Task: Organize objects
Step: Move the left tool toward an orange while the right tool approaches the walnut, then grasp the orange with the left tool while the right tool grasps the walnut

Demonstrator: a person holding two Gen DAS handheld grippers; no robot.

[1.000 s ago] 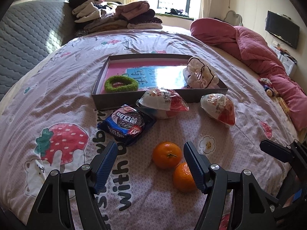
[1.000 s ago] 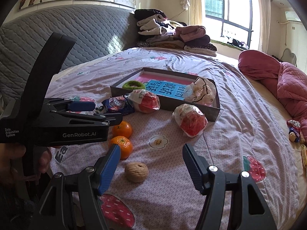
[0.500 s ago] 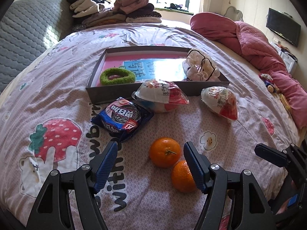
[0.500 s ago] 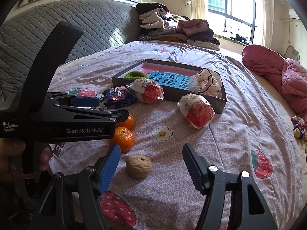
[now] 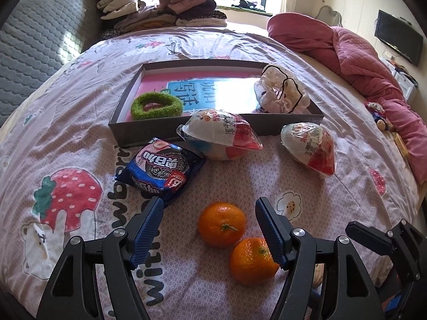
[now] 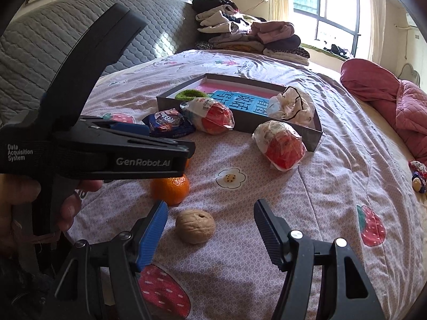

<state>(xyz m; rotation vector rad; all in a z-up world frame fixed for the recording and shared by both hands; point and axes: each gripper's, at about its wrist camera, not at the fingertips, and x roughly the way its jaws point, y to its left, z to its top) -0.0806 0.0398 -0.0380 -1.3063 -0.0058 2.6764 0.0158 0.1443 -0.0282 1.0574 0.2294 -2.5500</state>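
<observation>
Oranges: two round orange mandarins lie touching on the bedspread; the far mandarin [image 5: 221, 224] sits in the gap ahead of my left claw, the near mandarin [image 5: 252, 260] lies against its right finger.
Walnut: a tan wrinkled walnut [image 6: 195, 226] lies ahead of my right claw, nearer its left finger.
Left claw [image 5: 209, 229]: held apart, clamped on nothing.
Right claw [image 6: 210, 229]: held wide apart, empty.
Cookie pack: a blue crinkly foil cookie packet [image 5: 160, 170] lies just beyond my left claw's left finger.
Wrapped toys: one plastic-wrapped red-and-white egg [image 5: 221, 137] rests against the tray's front wall; the second wrapped egg [image 5: 309, 149] lies to its right.
Tray: a shallow dark grey cardboard tray [image 5: 117, 130] holds a green fuzzy hair tie [image 5: 156, 105] on the left, a white scrunchie bundle [image 5: 281, 94] on the right.
Bedspread: pink strawberry-print sheet [image 6: 320, 186] under everything.
</observation>
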